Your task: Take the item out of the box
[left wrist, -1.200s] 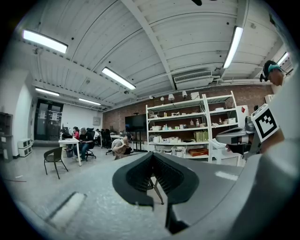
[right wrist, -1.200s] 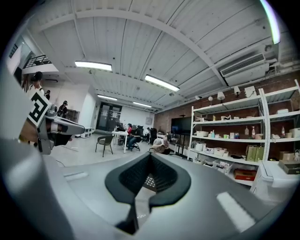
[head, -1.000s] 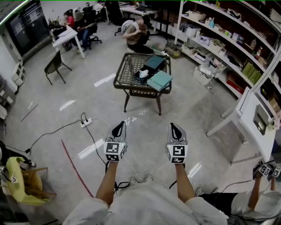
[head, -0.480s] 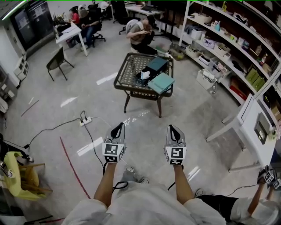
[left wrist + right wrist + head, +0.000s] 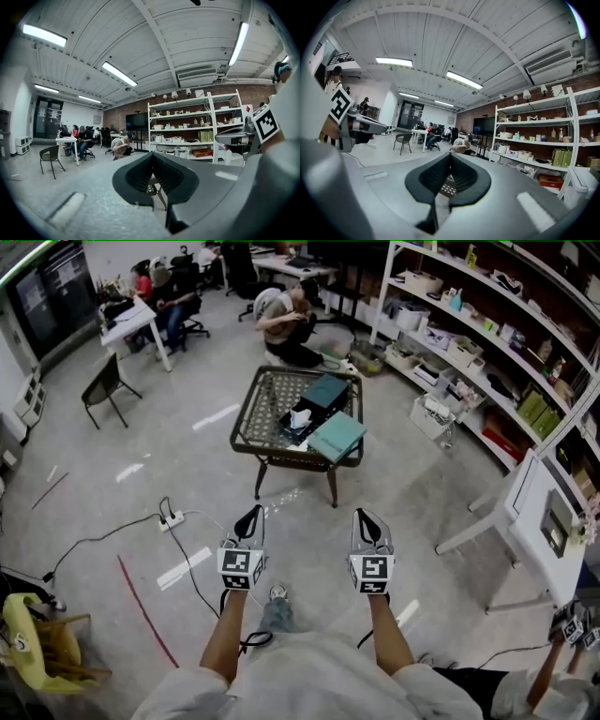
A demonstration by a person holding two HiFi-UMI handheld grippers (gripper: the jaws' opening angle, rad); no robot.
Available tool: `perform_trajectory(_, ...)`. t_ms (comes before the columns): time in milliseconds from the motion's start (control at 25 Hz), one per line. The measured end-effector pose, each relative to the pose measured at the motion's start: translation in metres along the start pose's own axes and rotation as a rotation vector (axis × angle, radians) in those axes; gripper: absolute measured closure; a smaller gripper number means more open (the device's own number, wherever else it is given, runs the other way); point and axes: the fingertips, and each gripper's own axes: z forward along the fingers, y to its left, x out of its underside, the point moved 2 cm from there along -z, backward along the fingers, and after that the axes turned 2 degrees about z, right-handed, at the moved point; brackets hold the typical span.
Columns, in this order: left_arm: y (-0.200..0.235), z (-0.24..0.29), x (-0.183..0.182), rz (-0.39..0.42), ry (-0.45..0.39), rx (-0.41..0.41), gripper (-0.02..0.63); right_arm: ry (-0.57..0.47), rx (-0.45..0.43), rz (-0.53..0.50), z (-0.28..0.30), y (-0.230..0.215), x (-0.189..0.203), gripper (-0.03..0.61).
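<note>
The floor (image 5: 403, 484) is smooth and grey, with a glossy sheen that mirrors the lights. The desk (image 5: 246, 418) has a dark openwork lattice top, metal or wicker. The nearer teal box (image 5: 336, 435) looks matt, like card. The left hand-held gripper (image 5: 152, 157) and the right hand-held gripper (image 5: 451, 157) have ribbed matt black pads (image 5: 140, 174) on smooth grey plastic

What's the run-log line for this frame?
left gripper: shut, empty | right gripper: shut, empty | box: on table, far ahead | item: in box
</note>
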Motion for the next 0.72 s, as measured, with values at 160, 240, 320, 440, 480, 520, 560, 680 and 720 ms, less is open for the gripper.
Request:
perform_trajectory(160, 0.027, 0.047, -0.006, -0.009, -0.008, 0.028, 0.607, 0.006, 0.027, -0.004, 0.048, -0.009, -0.008, 0.577)
perform_trajectory(240, 0.044, 0.069, -0.008, -0.014, -0.013, 0.037, 0.607, 0.005, 0.034, -0.009, 0.074, -0.01, -0.012, 0.577)
perform_trajectory(320, 0.063, 0.09, -0.009, -0.019, -0.017, 0.042, 0.607, 0.008, 0.042, -0.009, 0.1, -0.01, -0.016, 0.577)
perform_trajectory(440, 0.092, 0.12, -0.012, -0.023, -0.017, 0.048, 0.607, 0.017, 0.051, -0.013, 0.138, -0.007, -0.022, 0.577)
perform_trajectory(480, 0.102, 0.129, -0.013, -0.024, -0.018, 0.05, 0.607, 0.019, 0.054, -0.014, 0.151, -0.007, -0.025, 0.577)
perform_trajectory(520, 0.112, 0.138, -0.014, -0.024, -0.018, 0.052, 0.607, 0.019, 0.058, -0.015, 0.162, -0.006, -0.026, 0.577)
perform_trajectory(560, 0.12, 0.147, -0.014, -0.023, -0.019, 0.055, 0.607, 0.017, 0.061, -0.015, 0.173, -0.006, -0.028, 0.577)
perform_trajectory(680, 0.143, 0.171, -0.016, -0.018, -0.022, 0.066, 0.607, 0.012, 0.073, -0.014, 0.203, -0.005, -0.031, 0.577)
perform_trajectory(720, 0.149, 0.178, -0.017, -0.016, -0.023, 0.068, 0.607, 0.01, 0.076, -0.014, 0.212, -0.005, -0.032, 0.577)
